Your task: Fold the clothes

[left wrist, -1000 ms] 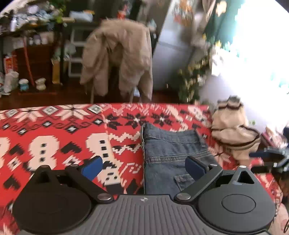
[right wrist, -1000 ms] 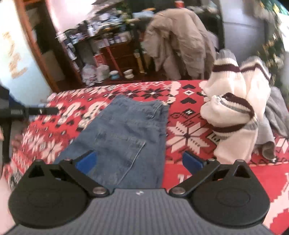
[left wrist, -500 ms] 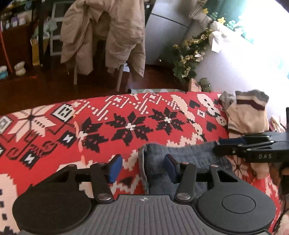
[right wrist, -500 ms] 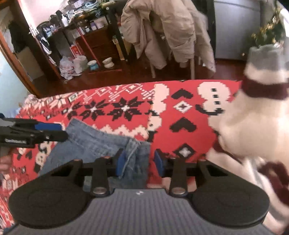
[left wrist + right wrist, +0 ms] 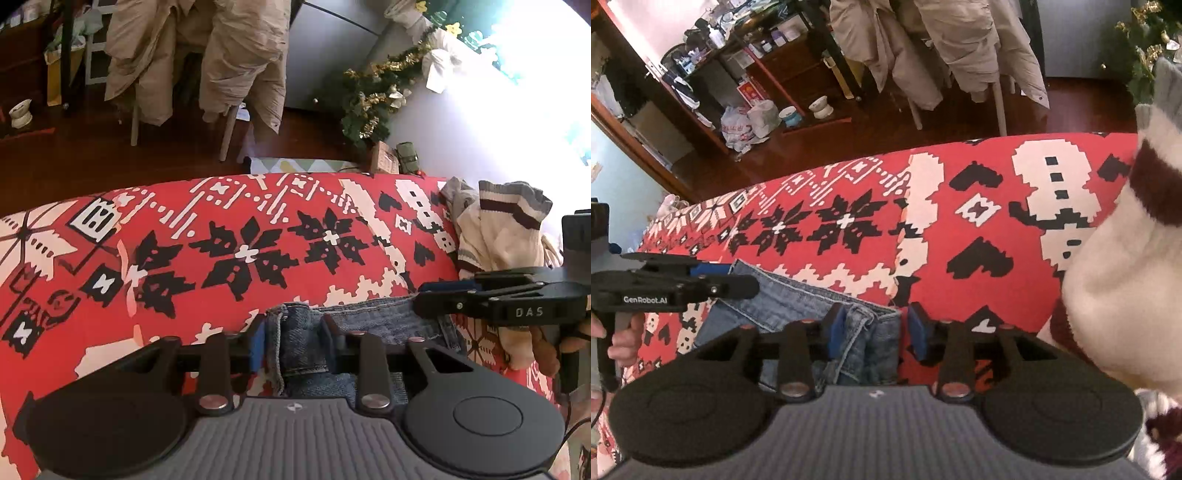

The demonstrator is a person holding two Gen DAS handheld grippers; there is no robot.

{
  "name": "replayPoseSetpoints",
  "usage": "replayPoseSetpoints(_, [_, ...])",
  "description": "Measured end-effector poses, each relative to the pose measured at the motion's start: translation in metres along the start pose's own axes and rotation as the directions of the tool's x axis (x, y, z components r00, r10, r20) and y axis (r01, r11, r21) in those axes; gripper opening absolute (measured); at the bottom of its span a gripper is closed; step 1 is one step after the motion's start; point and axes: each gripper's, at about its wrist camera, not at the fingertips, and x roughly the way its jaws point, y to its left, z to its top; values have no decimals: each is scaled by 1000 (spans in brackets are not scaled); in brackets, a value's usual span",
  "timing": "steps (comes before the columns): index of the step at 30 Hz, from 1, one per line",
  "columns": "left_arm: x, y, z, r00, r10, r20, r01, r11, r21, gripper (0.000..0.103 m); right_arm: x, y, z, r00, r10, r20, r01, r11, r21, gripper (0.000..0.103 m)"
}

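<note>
Down lower and much nearer the far end of the jeans (image 5: 369, 317) than a second ago, with both claws pulled in from wide to narrow.

Far left: left claw (image 5: 293, 339), narrow, blue pads pressed on both sides of the left far corner of the jeans. Looks like a real pinch on the thick stitched edge.

Middle: jeans lying flat on the red snowman cloth (image 5: 240, 221), far edge stretched straight between the two claws. Blue denim, so thick, a bit stiff and fairly heavy for cloth. Soft enough to bend, not slippery, nothing to break. Likely to sag and swing in the middle when lifted. Best to hold at the two far corners, right on the thick stitched edge, where the layers bunch up and give the pads lots to bite. Best to grab all the layers at once, or risk a loose one dropping away.

Right: right claw (image 5: 877, 332), narrow too, around the right far corner of the jeans (image 5: 783, 302). Left pad on the denim, a thin strip of red showing by the right pad. Cannot tell if pinched tight.

Far right: cream striped sweater (image 5: 1126, 277) heaped on the cloth, near the right claw but apart from the jeans.
</note>
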Motion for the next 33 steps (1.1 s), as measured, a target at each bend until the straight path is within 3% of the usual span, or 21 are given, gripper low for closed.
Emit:
replayPoseSetpoints(2, [-16,-6,-3,1000,-15,22,15,1000,7,20,0,3,0,1000,-5,2,5,1000,-10,24])
replayPoseSetpoints(5, [-40,-14,-8,998,-39,56,38,999,18,14,-10,15,-1,999,-22,37,25,998,-65,17])
replayPoseSetpoints(14, [-114,-41,-23,982,-111,155,103,993,55,13,-103,68,-25,980,20,197,25,975,-222,17])
replayPoseSetpoints(16, [-133,-53,-47,980,-123,153,110,990,93,13,-133,84,-40,974,37,222,24,963,-268,17])
replayPoseSetpoints(21, [-182,-83,-109,978,-153,145,124,974,188,15,-199,119,-101,968,76,239,17,931,-364,18])
replayPoseSetpoints(25, [-221,-108,-159,975,-176,137,136,955,262,18,-228,139,-161,969,67,237,44,899,-435,20])
replayPoseSetpoints(29, [-213,-113,-216,989,-130,75,101,945,310,34,-231,144,-228,971,38,235,73,891,-449,25])
replayPoseSetpoints(33, [-201,-109,-257,997,-82,4,77,944,322,36,-214,136,-286,983,-14,183,96,889,-447,25])
